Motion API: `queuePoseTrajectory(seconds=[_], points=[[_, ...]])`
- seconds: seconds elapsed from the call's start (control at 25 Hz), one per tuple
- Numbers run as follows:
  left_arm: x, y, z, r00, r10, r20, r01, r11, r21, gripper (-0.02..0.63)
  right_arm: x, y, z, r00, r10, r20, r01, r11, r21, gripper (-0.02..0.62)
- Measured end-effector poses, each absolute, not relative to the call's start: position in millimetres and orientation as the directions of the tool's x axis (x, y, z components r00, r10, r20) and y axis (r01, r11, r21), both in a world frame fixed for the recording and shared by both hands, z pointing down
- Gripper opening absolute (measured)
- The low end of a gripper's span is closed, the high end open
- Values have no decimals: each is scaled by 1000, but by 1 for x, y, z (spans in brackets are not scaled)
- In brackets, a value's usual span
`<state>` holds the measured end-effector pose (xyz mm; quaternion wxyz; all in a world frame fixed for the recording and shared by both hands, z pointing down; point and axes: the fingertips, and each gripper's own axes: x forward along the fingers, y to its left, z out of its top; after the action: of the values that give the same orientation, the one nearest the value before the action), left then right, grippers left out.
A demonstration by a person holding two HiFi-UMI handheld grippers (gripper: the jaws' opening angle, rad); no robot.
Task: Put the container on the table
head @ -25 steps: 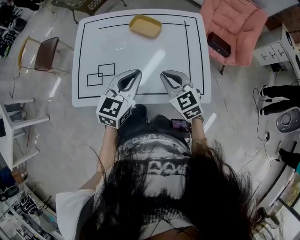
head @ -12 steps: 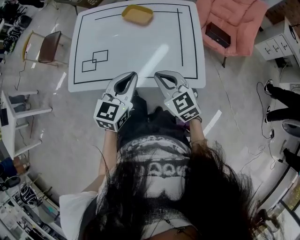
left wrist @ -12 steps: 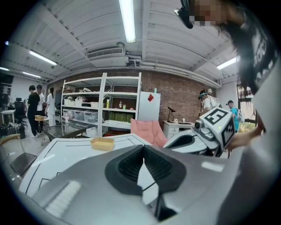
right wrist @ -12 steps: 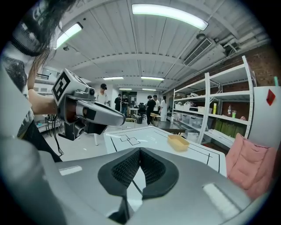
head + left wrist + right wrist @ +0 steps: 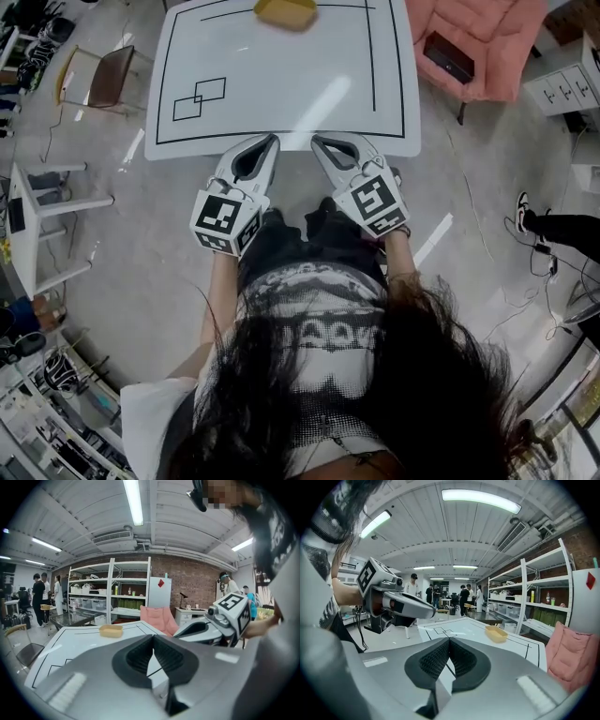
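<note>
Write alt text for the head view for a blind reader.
Seen from above, a person holds the left gripper and right gripper, shut and empty, at the near edge of a white table. A yellow container sits at its far edge.

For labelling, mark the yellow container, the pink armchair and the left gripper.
yellow container [image 5: 110, 630], left gripper view, its front wall.
pink armchair [image 5: 492, 33], head view, its pink cushion.
left gripper [image 5: 273, 141], head view, between its closed fingertips.

yellow container [image 5: 286, 13] sitting upright at far edge of table [image 5: 281, 84]; shallow, rectangular, rounded corners; lying well ahead of left gripper [image 5: 270, 141] and right gripper [image 5: 319, 141], touching neither.
</note>
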<state>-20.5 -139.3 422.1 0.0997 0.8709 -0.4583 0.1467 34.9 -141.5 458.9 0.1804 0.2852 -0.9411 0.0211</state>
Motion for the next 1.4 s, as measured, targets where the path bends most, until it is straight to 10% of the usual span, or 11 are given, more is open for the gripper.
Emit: queuePoseTrajectory(seconds=[1.4], points=[[-136,-46,408,643,-721,259,-753,-656,45,0,-66,-61,434,-691,-637,341,-654,752,79,3]])
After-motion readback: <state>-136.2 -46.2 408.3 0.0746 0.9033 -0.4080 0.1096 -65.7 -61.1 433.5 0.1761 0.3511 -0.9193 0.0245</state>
